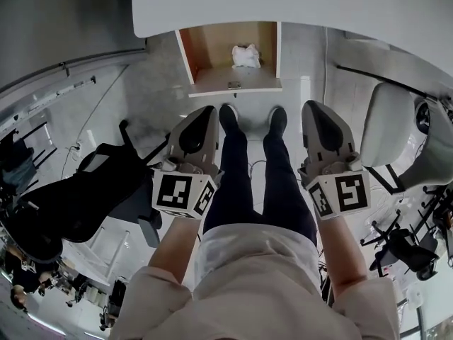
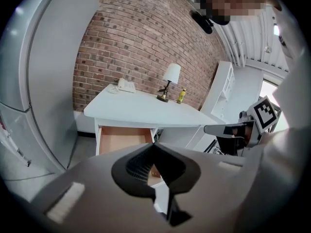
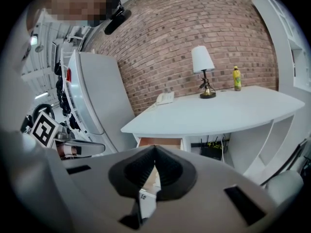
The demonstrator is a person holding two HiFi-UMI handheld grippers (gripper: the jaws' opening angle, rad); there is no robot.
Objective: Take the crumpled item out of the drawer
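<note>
Brick wall [image 2: 146,42] backs a white desk [image 2: 141,110] carrying a lamp [image 2: 170,79], a telephone [image 2: 126,85] and a yellow bottle [image 3: 236,78], as a person stands facing its open drawer [image 1: 235,85]. Inside the wood-lined drawer lies the crumpled item [image 1: 246,55], a white rumpled lump with no clear long axis and no way it can be said to point. It sits a little toward the right gripper's side of the drawer. It lies ahead of both grippers, beyond their tips and between the lines they point along, well apart from each. The left gripper [image 1: 209,112] is held level in front of the person's left leg, its jaws closed tip to tip on nothing. The right gripper [image 1: 310,107] is held alongside it, beside the right leg, also pinched closed and empty, touching nothing. A black chair [image 1: 78,190] stands off to the left gripper's side, a white chair [image 1: 389,126] to the right gripper's side.
</note>
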